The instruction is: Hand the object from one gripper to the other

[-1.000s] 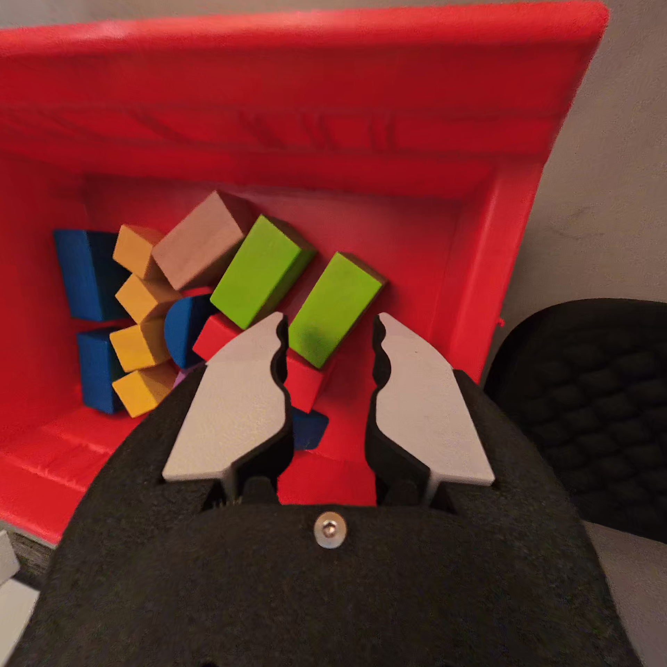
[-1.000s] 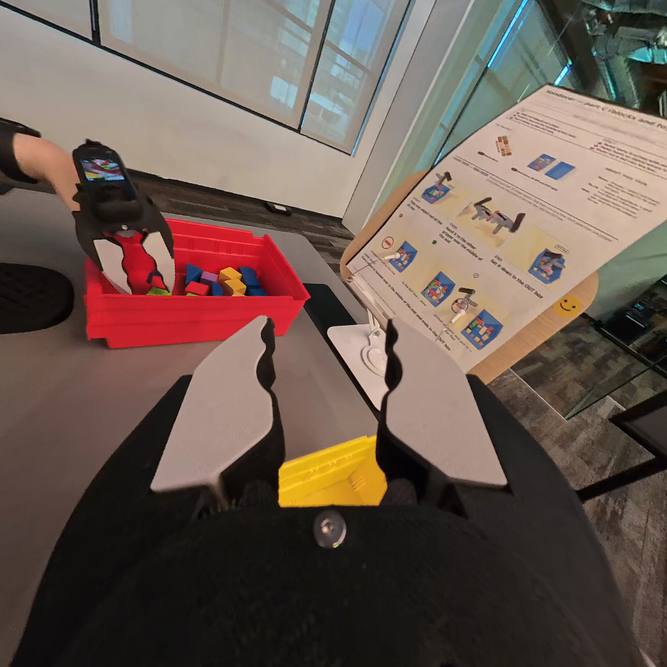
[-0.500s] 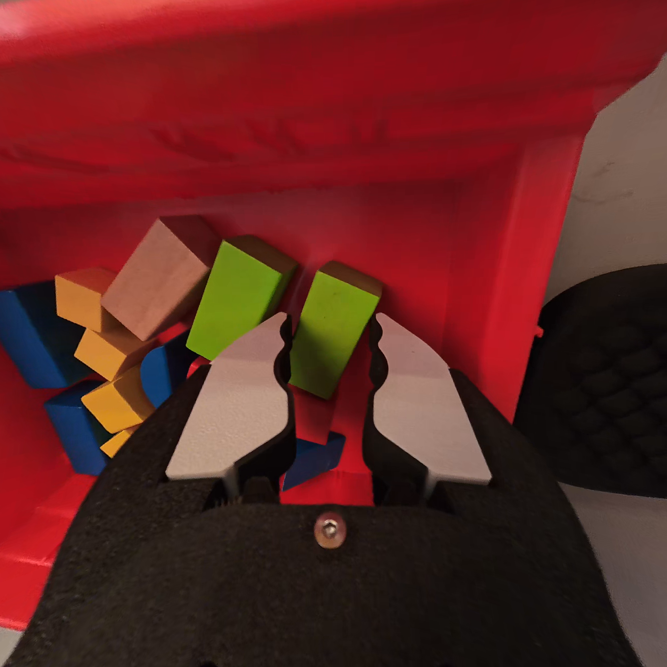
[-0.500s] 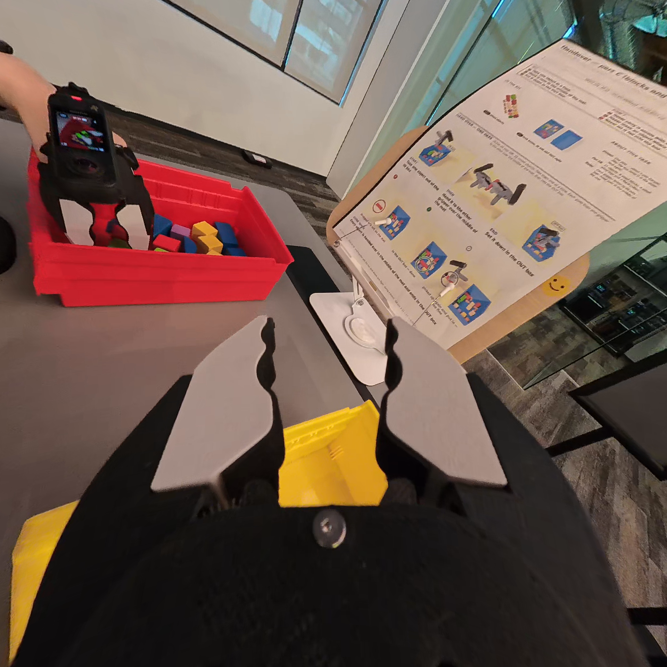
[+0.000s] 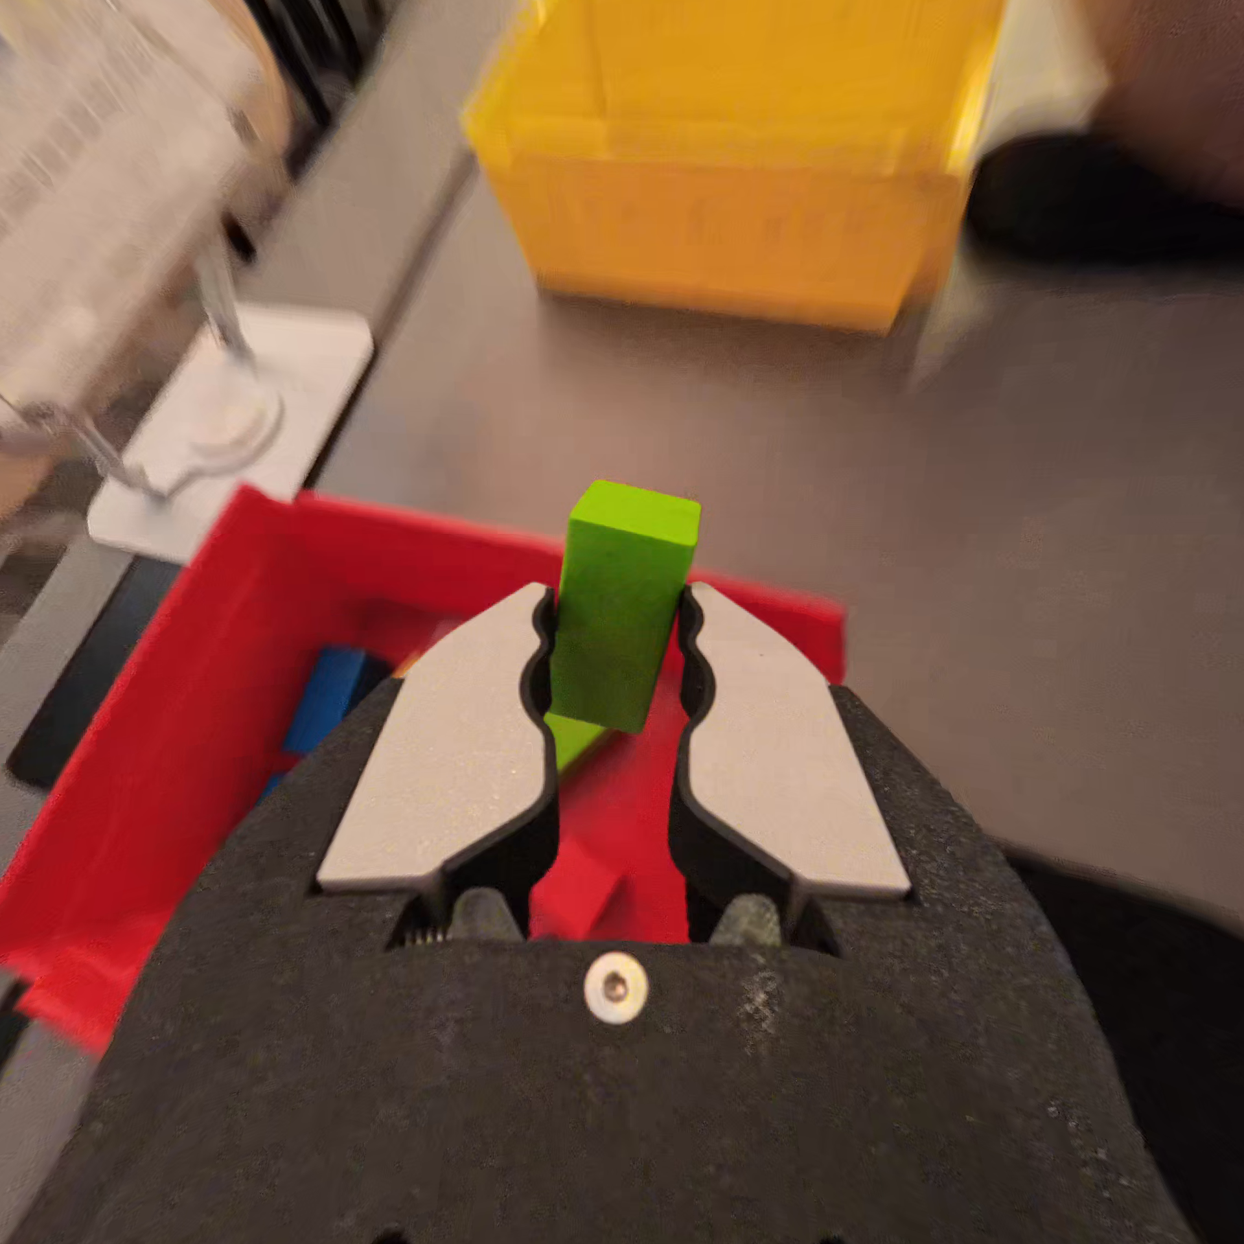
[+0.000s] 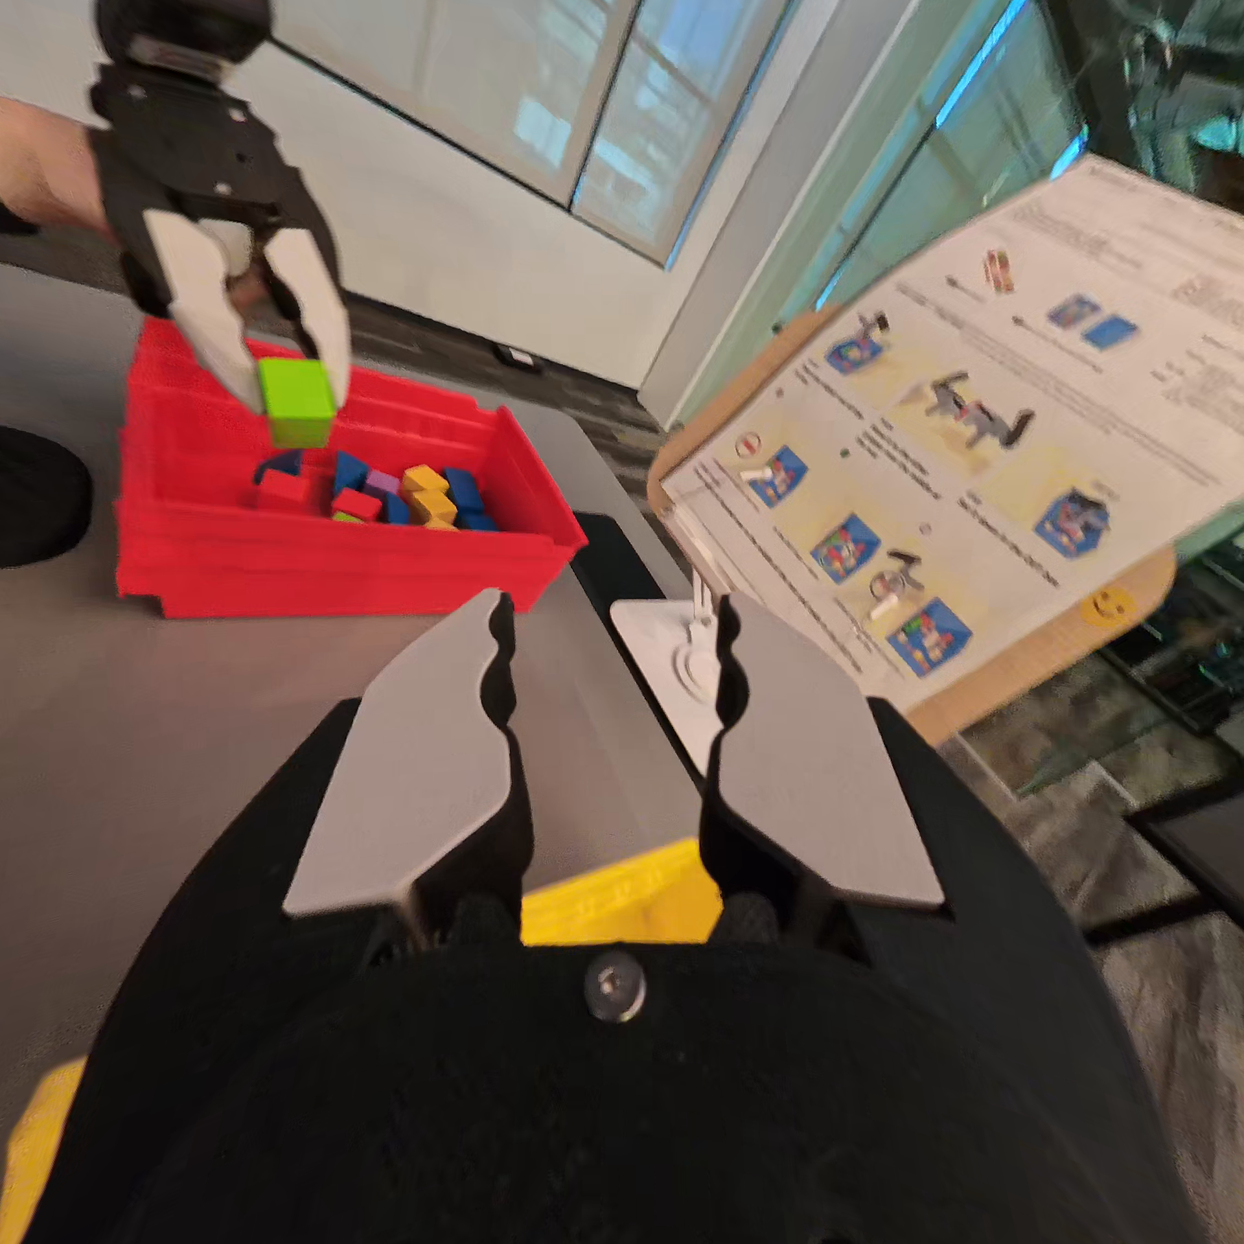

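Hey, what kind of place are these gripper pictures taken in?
Probably an office or lab set up for recording demonstrations: large glass windows, a grey table with a red bin of toy blocks, and an instruction board on a stand.

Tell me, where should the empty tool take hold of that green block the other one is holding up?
Probably the free far end of the green block, which sticks out past the left tool. The right tool, open, could come head-on and close across its flat sides.

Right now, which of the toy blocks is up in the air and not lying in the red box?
The bright green rectangular wooden block. The left gripper pinches it between its fingers above the red plastic bin; the other blocks lie inside.
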Tool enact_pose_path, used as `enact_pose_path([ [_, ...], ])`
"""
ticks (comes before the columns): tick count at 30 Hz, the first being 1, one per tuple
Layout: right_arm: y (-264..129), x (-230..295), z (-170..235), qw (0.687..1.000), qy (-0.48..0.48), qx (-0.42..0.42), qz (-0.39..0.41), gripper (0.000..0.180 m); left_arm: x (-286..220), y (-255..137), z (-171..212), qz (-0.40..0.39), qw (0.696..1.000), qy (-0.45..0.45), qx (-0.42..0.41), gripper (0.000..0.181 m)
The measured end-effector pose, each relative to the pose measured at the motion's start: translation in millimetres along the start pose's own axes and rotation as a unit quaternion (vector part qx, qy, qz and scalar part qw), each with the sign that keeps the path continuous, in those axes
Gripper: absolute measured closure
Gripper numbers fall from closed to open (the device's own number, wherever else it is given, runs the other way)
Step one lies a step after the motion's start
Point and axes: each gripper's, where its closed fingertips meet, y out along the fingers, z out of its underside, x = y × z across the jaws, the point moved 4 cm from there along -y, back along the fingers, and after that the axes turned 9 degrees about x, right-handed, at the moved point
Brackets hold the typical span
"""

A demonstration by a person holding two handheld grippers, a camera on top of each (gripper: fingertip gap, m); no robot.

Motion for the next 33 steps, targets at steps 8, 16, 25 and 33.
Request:
enact_pose_path([
  [8,13,77,-62,0.981,-0.138,-0.137,0.003,0.109,-25,-23,-112,0.094,0.975,-0.066,-0.192,0.146],
  [16,8,99,-73,0.943,-0.281,-0.138,0.115,0.097,-43,-4,-158,0.237,0.931,-0.152,-0.231,0.147],
  [25,29,105,-56,0.937,-0.314,-0.093,0.124,0.106,-54,20,-146,0.302,0.921,-0.152,-0.192,0.147],
  [33,34,108,-50,0.942,-0.308,-0.076,0.109,0.110,-51,28,-141,0.316,0.914,-0.174,-0.184,0.147],
])
